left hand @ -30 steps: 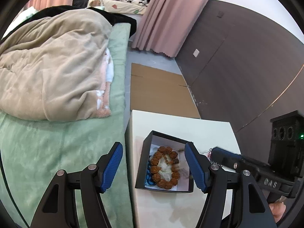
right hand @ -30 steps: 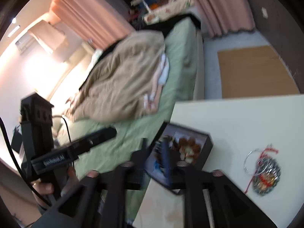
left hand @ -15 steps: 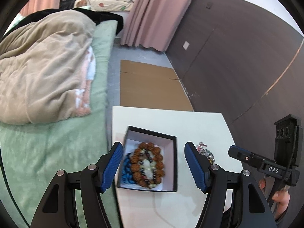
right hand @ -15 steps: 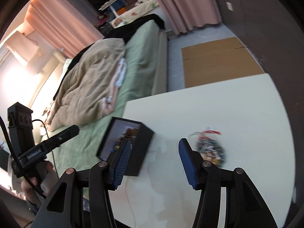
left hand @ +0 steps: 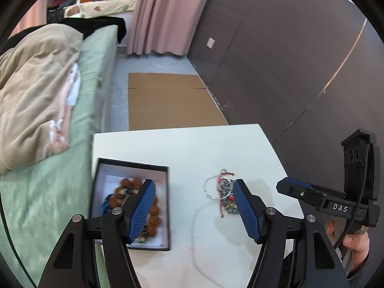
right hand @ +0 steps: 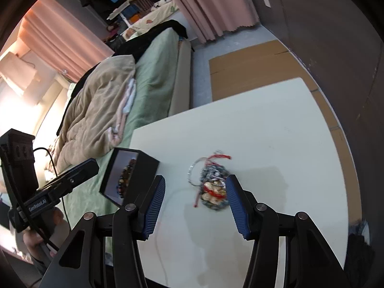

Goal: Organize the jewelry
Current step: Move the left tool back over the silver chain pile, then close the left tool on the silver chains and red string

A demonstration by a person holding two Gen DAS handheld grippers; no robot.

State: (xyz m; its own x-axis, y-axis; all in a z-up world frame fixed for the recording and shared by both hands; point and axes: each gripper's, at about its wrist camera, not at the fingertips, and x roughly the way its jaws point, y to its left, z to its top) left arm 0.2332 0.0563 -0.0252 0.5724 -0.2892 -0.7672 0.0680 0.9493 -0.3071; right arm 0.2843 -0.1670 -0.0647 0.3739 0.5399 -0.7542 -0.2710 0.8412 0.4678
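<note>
A bed (left hand: 55, 144) with a green sheet and a rumpled beige blanket (right hand: 96, 110) runs along the left edge of a white table (left hand: 216, 148), and a flattened sheet of cardboard (left hand: 168, 100) lies on the grey floor beyond the table's far edge, beside a dark panelled wall (left hand: 288, 60) and pink curtains (right hand: 216, 7). On the table, at its left edge nearest the bed, stands an open black jewelry box (left hand: 165, 206) with a pale lining; a brown beaded bracelet (left hand: 153, 213) lies inside it with something blue beside it, too blurred to name. Near the middle of the table, well apart from the box, lies a small heap of jewelry (right hand: 213, 187): a thin silver hoop, red cord and a clump of gold and silvery pieces. The left gripper (left hand: 194, 210) hangs above the table with its blue-padded jaws spread and nothing between them, one finger over the box and the other over the heap. The right gripper (right hand: 194, 205) is likewise parted and holds nothing, the heap lying just inside its right finger. A hand (left hand: 355, 240) grips the right gripper's handle.
</note>
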